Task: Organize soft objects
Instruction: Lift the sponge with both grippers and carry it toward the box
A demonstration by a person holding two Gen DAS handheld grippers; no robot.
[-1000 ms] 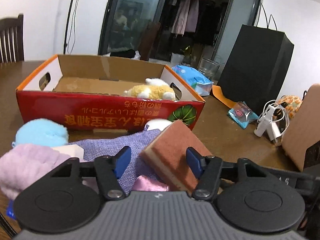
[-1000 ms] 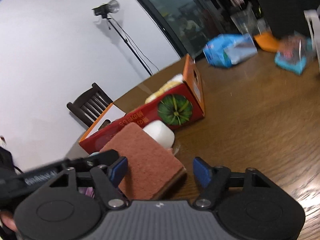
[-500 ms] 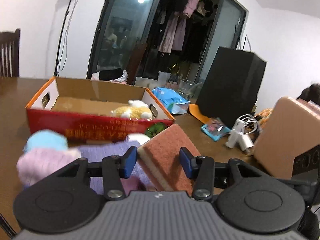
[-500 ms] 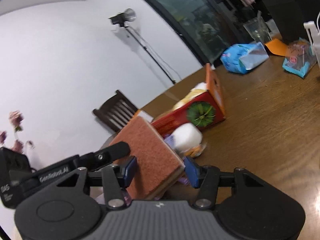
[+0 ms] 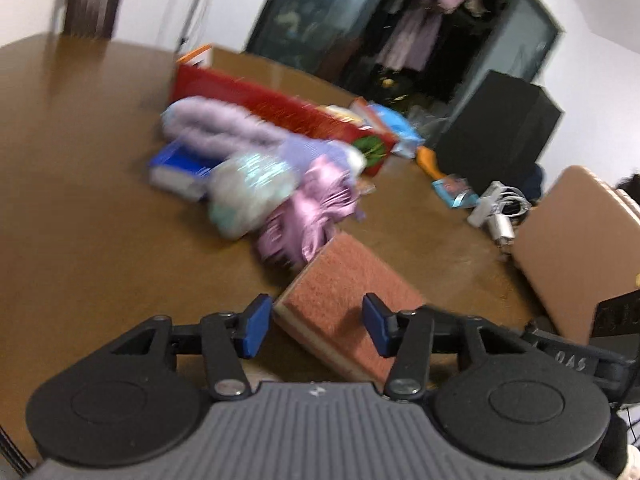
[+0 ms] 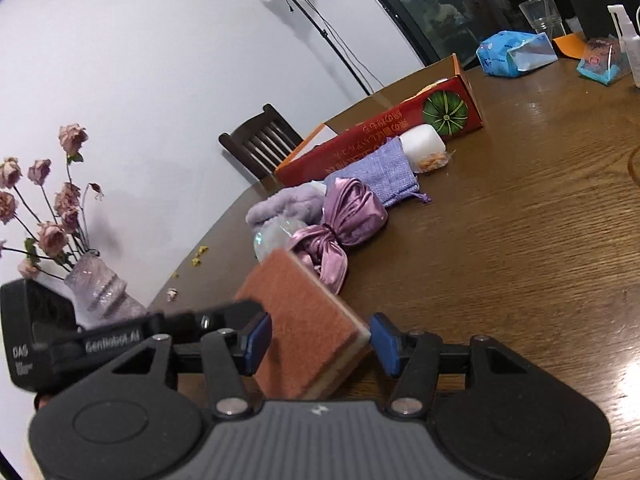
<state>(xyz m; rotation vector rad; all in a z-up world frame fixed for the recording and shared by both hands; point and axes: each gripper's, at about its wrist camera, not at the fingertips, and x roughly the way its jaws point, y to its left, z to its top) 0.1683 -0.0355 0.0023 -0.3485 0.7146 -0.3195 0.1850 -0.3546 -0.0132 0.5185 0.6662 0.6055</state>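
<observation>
Sponge (image 6: 308, 320): rust-brown top, pale underside, held above the table (image 6: 520, 248) between both sets of jaws. Left gripper (image 5: 316, 326): jaws opening, sponge between them, contact not discernible. Right gripper (image 6: 316, 340): jaws opening, sponge between them. Beyond the jaws: satin pouch (image 6: 344, 220), knitted pouch (image 6: 380, 172), red box (image 6: 384, 132).

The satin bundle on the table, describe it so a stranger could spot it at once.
Find the long red box on the wooden table. In front of it lies a heap of soft things; the satin bundle is nearest the camera, the only shiny pink-purple one, knotted like a bow.
</observation>
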